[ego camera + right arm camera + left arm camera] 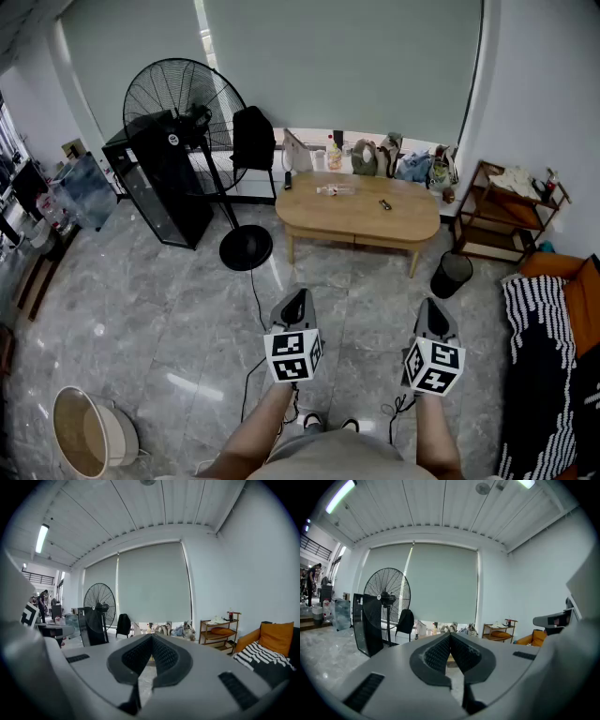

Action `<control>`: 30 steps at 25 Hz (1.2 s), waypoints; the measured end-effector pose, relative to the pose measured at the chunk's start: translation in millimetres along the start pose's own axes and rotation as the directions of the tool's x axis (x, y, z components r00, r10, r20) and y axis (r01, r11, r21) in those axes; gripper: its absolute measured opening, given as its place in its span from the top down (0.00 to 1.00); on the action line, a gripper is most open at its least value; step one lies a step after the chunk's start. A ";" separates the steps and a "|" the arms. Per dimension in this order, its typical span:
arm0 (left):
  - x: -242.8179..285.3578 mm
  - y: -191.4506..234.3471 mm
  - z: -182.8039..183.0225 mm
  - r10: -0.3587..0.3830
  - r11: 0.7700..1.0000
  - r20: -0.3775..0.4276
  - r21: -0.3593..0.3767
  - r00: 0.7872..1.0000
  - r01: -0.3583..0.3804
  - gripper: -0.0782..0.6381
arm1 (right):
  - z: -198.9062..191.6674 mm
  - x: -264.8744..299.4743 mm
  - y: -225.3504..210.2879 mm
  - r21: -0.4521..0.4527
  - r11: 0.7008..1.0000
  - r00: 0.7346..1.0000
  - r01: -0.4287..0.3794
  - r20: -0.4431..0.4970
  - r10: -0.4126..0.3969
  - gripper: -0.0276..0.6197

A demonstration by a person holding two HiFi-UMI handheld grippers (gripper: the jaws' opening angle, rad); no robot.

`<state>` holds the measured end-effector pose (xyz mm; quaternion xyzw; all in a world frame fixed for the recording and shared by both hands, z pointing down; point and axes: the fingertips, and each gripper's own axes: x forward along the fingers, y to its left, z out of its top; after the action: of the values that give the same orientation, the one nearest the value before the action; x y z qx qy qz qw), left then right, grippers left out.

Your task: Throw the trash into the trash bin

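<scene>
The black round trash bin (452,274) stands on the floor just beside the oval wooden table (359,217); its inside looks dark. The crumpled clear plastic wrapper (335,190) lies on the tabletop. The left gripper (298,294) and right gripper (433,303) point nearly level toward the table, jaws closed together, empty.

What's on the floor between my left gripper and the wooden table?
Nothing: the head view shows bare grey floor between the left gripper and the wooden table.

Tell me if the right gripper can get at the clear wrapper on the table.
Probably not yet: the right gripper, jaws shut, hangs well short of the table holding the clear wrapper. Only floor lies between; a step forward should do.
</scene>
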<state>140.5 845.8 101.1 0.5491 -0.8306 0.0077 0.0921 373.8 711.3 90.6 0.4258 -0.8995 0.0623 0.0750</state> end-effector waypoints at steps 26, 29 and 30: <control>-8.5 15.1 -11.9 0.031 1.000 -0.023 0.005 0.999 -0.031 0.87 | -9.7 3.8 11.9 0.052 0.998 0.999 -0.029 0.014 0.028 0.75; -11.0 27.5 -12.5 0.039 0.999 -0.022 0.001 0.999 -0.039 0.87 | -9.0 5.4 18.2 0.058 0.998 0.999 -0.028 0.018 0.027 0.69; -11.2 31.5 -13.1 0.042 0.999 -0.022 0.001 0.999 -0.042 0.87 | -9.0 6.3 20.2 0.059 0.998 0.999 -0.028 0.018 0.027 0.68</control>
<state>117.9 869.9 114.9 0.5316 -0.8407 0.0158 0.1012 354.9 720.8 99.7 0.4161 -0.9036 0.0861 0.0539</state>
